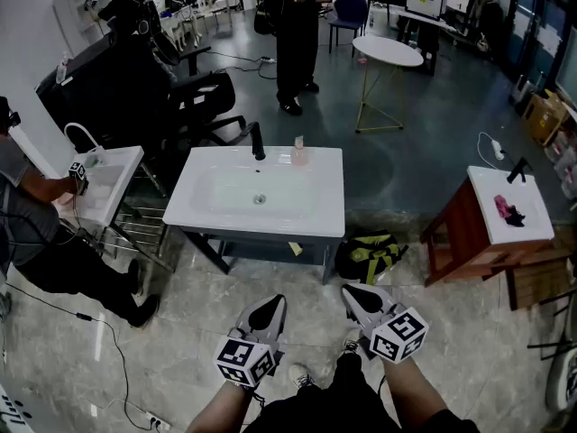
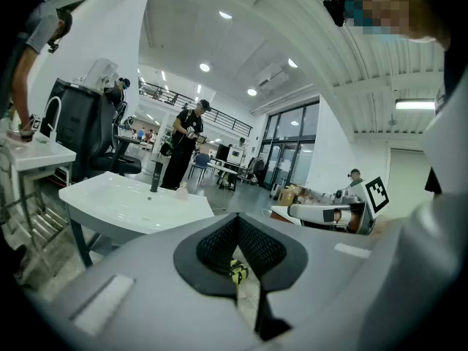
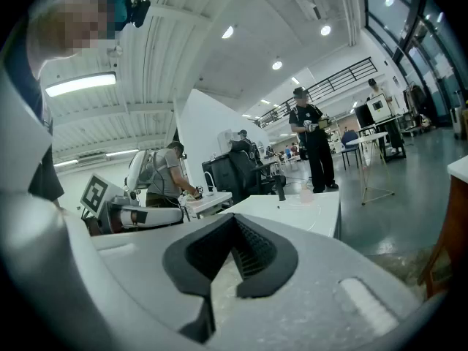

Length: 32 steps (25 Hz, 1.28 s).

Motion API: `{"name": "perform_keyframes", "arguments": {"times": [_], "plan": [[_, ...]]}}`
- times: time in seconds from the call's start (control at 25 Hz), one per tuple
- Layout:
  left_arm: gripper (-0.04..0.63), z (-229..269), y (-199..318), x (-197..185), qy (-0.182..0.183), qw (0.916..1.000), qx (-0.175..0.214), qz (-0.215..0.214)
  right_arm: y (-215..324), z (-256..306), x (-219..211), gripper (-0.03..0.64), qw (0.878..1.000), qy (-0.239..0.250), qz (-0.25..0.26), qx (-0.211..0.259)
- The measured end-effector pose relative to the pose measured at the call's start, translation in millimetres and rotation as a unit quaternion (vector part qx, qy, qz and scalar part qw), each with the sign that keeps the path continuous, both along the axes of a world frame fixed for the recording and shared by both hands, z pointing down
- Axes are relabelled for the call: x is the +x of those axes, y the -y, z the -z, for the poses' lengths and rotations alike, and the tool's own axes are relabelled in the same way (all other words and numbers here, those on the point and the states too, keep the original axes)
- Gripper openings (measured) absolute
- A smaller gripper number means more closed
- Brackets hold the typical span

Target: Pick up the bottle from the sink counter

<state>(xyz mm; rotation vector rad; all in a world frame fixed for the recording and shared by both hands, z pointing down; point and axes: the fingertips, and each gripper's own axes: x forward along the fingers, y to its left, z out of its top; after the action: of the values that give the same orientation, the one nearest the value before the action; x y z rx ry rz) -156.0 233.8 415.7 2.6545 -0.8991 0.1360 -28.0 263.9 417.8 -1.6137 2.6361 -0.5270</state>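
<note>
Left gripper (image 1: 269,305) and right gripper (image 1: 357,292), both closed empty, hang well short of the bottle (image 1: 298,153).

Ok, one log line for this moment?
left gripper shut, empty | right gripper shut, empty | bottle upright on sink counter, untouched

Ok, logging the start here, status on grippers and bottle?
Left hand-held gripper and right hand-held gripper shut, empty. Pink bottle upright on sink counter beside black faucet, untouched. Yellow-green bag on floor beside counter's frame.
</note>
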Motion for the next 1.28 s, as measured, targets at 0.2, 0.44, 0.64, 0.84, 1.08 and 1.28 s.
{"name": "perform_keyframes", "arguments": {"times": [0.2, 0.44, 0.64, 0.84, 1.08, 1.28], "plan": [[0.003, -4, 2, 5, 0.000, 1.0000, -0.001, -0.001, 3, -3, 4, 0.000, 1.000, 0.000, 0.000, -0.002], [0.003, -9, 4, 5, 0.001, 1.0000, -0.006, 0.003, 5, -1, 2, 0.000, 1.000, 0.015, 0.012, 0.008], [0.003, -7, 5, 7, 0.000, 0.9999, -0.015, 0.008, 9, 4, 3, 0.000, 1.000, 0.017, 0.019, 0.007], [0.003, 0, 7, 11, -0.002, 0.9998, -0.013, 0.018, 16, 9, 6, 0.000, 0.999, 0.013, 0.034, 0.008], [0.003, 0, 13, 20, 0.002, 0.9991, -0.010, 0.041, 30, 10, 18, 0.000, 0.998, 0.011, 0.056, 0.010], [0.003, 0, 20, 30, 0.003, 0.9980, -0.009, 0.062, 40, 7, 28, 0.000, 0.997, 0.009, 0.078, 0.007]]}}
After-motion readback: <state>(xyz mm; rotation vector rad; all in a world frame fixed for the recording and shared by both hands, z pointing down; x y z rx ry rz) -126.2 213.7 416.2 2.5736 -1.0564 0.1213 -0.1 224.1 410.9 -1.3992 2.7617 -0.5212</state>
